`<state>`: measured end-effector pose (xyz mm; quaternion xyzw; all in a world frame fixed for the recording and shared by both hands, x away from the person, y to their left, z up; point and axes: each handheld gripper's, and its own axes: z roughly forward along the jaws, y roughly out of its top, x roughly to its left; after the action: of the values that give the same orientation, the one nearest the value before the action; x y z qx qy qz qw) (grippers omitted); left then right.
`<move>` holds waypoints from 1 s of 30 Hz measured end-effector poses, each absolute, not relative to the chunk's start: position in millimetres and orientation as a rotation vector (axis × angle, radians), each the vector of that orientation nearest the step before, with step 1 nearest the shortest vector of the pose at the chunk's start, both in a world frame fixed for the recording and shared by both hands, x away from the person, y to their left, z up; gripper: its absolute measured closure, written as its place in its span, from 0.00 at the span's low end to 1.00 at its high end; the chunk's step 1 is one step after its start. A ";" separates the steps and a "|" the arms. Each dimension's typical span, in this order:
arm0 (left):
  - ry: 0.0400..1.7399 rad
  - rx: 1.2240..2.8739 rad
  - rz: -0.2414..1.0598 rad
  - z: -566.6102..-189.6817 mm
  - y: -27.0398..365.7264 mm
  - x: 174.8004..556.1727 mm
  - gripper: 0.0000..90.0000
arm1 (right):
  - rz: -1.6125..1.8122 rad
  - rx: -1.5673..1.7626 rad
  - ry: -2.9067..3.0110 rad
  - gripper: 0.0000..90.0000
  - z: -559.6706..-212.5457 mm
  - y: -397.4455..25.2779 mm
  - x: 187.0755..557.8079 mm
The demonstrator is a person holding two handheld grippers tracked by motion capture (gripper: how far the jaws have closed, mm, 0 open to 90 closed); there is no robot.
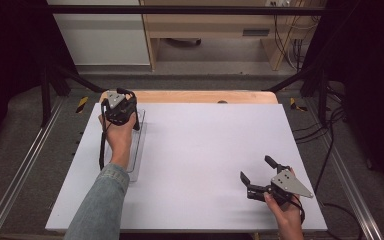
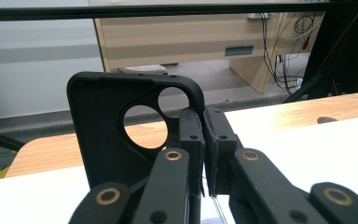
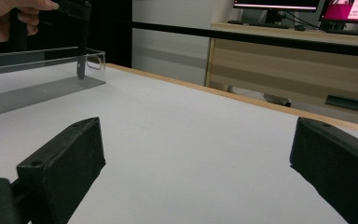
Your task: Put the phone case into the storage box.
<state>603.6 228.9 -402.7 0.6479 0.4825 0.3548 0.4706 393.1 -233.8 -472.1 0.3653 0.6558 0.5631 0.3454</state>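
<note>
Left gripper (image 1: 132, 116) has its jaws clamped on the edge of a black phone case (image 2: 121, 135); the left gripper view shows the two pads pressed together on the case's side wall, right next to the camera cutouts. The case is held upright over the far end of the clear tray (image 1: 139, 150), which sits at the left side of the bench (image 1: 205, 150). In the right gripper view the case (image 3: 80, 42) hangs as a thin dark strip reaching down inside the tray (image 3: 42, 70) near its far wall; can't tell if its bottom edge touches the tray floor or sits just above it.

Right gripper (image 1: 258, 176) is well away from the tray, low over the near right part of the bench, jaws spread wide, holding nothing.

Progress, as a judgement: the grasp is done and the case is at the tray. Whether it's being lifted out or set in can't be told from these pictures. What's left is either to release it in the tray or to carry it clear. The right gripper has no part in the work at this moment.

Case look: matte black, thin-walled, rounded corners, raised lip round the rim, one large round cutout and a smaller one beside it near the top corner. Inner face is toward the left gripper's camera. Looks like a light, slightly flexible shell; an edge pinch could let it swing.
</note>
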 end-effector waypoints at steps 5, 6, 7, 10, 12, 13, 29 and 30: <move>1.189 1.584 0.867 -403.6 229.6 603.9 0.96 | 1.463 0.946 1.703 0.03 -472.0 -233.6 393.1; 1.190 1.584 0.867 -403.6 229.6 604.0 0.96 | 1.463 0.947 1.703 0.03 -472.0 -233.6 393.1; 1.190 1.584 0.866 -403.7 229.6 604.0 0.96 | 1.463 0.947 1.703 0.03 -472.0 -233.7 393.1; 1.190 1.585 0.866 -404.0 229.2 604.2 0.96 | 1.464 0.948 1.702 0.03 -472.0 -233.8 393.1; 1.191 1.585 0.866 -404.2 229.1 604.1 0.96 | 1.464 0.948 1.702 0.03 -472.0 -233.7 393.0; 1.191 1.585 0.867 -404.2 229.0 604.2 0.96 | 1.464 0.948 1.702 0.03 -472.0 -233.7 393.0; 1.196 1.585 0.865 -406.1 227.3 604.0 0.96 | 1.464 0.946 1.704 0.03 -472.1 -233.6 393.1; 1.194 1.587 0.865 -406.5 226.8 603.9 0.96 | 1.464 0.945 1.704 0.03 -472.0 -233.6 393.1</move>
<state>603.9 226.8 -406.5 0.6472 0.4869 0.3528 0.4686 393.1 -233.6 -472.0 0.3639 0.6563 0.5637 0.3449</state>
